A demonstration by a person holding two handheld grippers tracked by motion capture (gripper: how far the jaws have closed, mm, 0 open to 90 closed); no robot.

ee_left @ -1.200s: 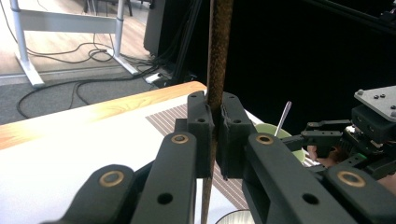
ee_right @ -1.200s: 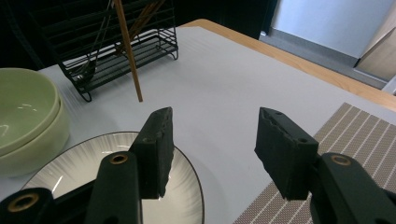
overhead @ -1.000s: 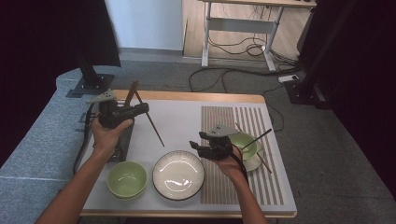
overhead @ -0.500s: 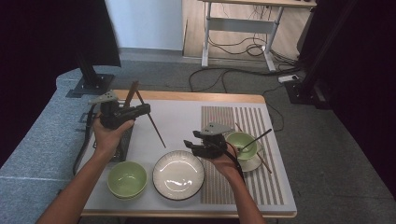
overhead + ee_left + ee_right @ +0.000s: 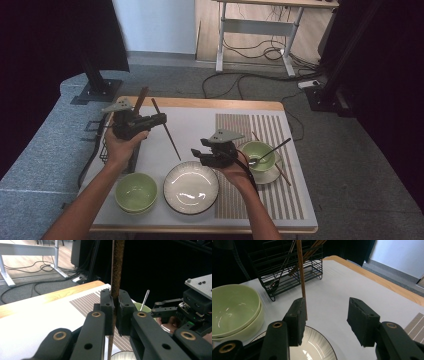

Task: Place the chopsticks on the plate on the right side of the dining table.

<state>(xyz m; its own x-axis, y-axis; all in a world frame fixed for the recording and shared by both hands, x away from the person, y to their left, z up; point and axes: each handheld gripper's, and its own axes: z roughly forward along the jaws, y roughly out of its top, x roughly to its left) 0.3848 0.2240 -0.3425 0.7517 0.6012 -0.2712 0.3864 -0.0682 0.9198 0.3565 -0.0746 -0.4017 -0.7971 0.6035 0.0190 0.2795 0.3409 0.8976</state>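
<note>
My right tongs [image 5: 200, 152] hang above the plate [image 5: 191, 187], jaws apart and just narrowed, nothing between them. My left tongs [image 5: 159, 119] clench a chopstick [image 5: 166, 129] over the table [image 5: 192, 120]; it's off the rack [image 5: 287, 267], awaiting handover.

Soft daylight falls evenly on the counter [image 5: 200, 120] in the high view, while the room's left and right edges sink into near-black. Glare streaks the white plate [image 5: 191, 187] and the green bowl [image 5: 232, 307]. In both gripper views the nearby black jaws are slightly soft, and the chopstick [image 5: 115, 277] blurs close to the lens. Shadows stay faint.
</note>
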